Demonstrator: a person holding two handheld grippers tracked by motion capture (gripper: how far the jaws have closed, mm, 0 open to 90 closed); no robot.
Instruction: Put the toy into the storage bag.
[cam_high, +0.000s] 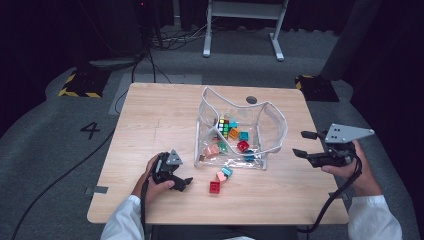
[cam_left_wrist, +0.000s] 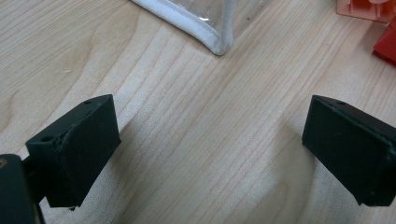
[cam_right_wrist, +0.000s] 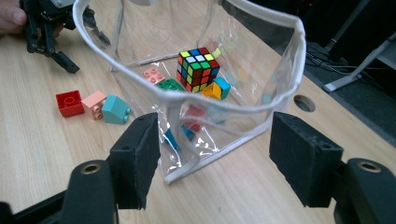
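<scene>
Right gripper (cam_right_wrist: 215, 158) jaws wide, empty, facing clear bag (cam_right_wrist: 280, 100); left gripper (cam_left_wrist: 210, 149) jaws wide, empty.

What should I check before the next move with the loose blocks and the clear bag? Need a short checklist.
1. Left gripper open and holding nothing: ok, bare wood shows between its jaws.
2. Right gripper open and free of the clear bag: ok, its jaws stand apart beside the bag's right edge, not touching it.
3. Bag mouth open: ok, the white rim stands up and gapes.
4. Loose blocks within reach: ok, red block, pink block and teal block lie on the table in front of the bag.
5. Loose blocks apart for a single pick: not ok, pink and teal touch.
6. Room left in the bag: cannot tell.
</scene>
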